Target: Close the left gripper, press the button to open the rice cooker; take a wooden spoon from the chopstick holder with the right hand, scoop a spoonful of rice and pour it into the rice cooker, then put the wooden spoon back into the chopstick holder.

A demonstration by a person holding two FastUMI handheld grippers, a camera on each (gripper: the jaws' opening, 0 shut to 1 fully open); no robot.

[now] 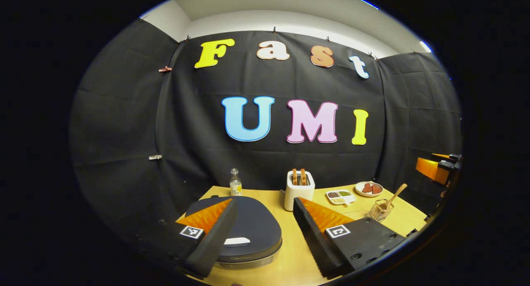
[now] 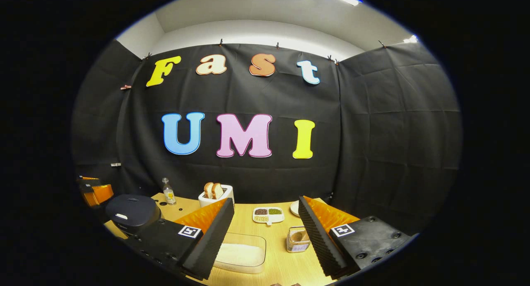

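The rice cooker [image 1: 244,232] sits at the near left of the counter [image 1: 290,253] with its dark lid down; a pale button [image 1: 237,241] shows on the lid's near edge. In the right gripper view the same cooker [image 2: 131,213] stands at the far left. The left hand-held gripper [image 1: 265,236] hovers above the cooker, its fingers spread wide apart and holding nothing; one finger overlaps the lid in view, the other lies over bare counter.

The wooden spoon [image 1: 391,199] stands tilted in the wire chopstick holder [image 1: 380,211] on the right of the counter. In the right gripper view the holder [image 2: 298,239] lies between the fingers of the right hand-held gripper [image 2: 265,240], which is likewise open and empty. A clear container of rice [image 2: 242,253] rests just left of the holder, near the camera.

Farther back stand a white toaster [image 1: 299,188] with bread slices, a small bottle [image 1: 235,182], a divided dish of grains [image 1: 340,196] and a plate [image 1: 368,188] bearing reddish pieces.
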